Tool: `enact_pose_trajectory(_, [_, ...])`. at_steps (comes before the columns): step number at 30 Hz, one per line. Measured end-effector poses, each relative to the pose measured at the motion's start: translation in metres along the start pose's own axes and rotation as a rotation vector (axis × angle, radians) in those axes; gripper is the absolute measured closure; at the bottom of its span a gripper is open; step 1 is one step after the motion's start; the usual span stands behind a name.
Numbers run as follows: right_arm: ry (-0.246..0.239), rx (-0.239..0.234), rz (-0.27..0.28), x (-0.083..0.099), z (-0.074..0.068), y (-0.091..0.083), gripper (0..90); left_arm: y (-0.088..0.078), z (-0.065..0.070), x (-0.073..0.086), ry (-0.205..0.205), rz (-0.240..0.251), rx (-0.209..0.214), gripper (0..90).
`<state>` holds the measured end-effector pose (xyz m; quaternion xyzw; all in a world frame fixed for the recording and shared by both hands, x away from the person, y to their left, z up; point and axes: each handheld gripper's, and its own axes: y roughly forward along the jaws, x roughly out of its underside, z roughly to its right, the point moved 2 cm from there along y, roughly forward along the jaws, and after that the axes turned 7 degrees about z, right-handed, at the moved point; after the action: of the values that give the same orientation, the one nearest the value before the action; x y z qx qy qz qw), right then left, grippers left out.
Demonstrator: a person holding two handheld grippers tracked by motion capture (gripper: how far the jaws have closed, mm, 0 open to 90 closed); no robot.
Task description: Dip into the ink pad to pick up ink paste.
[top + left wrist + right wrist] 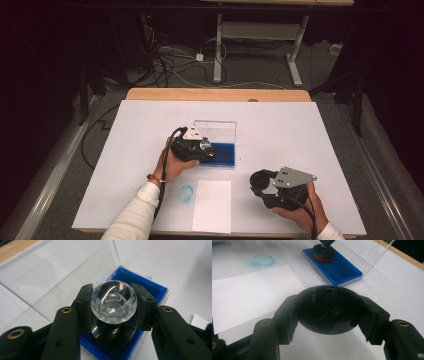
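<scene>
A stamp with a clear faceted knob and a black round base stands on the blue ink pad. My left gripper is shut on the knob, one jaw on each side. In the high view the left gripper sits over the left part of the ink pad. My right gripper is shut on a black round cap, held above the table at the front right. From there the stamp stands on the ink pad farther off.
The pad's clear lid stands open behind it. A white sheet of paper lies at the front edge, with a blue ring print on the white tabletop to its left. Beyond the table stand desk legs and cables on the floor.
</scene>
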<state>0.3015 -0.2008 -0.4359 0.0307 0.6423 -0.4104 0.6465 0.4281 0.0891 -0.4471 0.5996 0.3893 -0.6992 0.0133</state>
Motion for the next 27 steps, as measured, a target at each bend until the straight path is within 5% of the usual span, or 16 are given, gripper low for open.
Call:
enact_pose_trajectory(5, [0.006, 0.002, 0.004, 0.0, 0.002, 0.0, 38.6, -0.022, -0.004, -0.028, 0.024, 0.067, -0.028, 54.4])
enact_pose_trajectory(13, [0.004, 0.001, 0.005, 0.0, 0.002, -0.001, 38.6, -0.04, -0.01, -0.049, 0.054, 0.091, -0.053, 54.5])
enact_pose_trajectory(24, [-0.003, -0.004, -0.003, 0.001, 0.001, 0.0, 38.6, -0.01, -0.007, -0.025, 0.085, 0.018, -0.036, 54.4])
enact_pose_trajectory(27, [-0.004, -0.002, -0.007, 0.001, 0.0, 0.0, 38.6, 0.0, -0.007, -0.015, 0.066, 0.007, -0.026, 54.4])
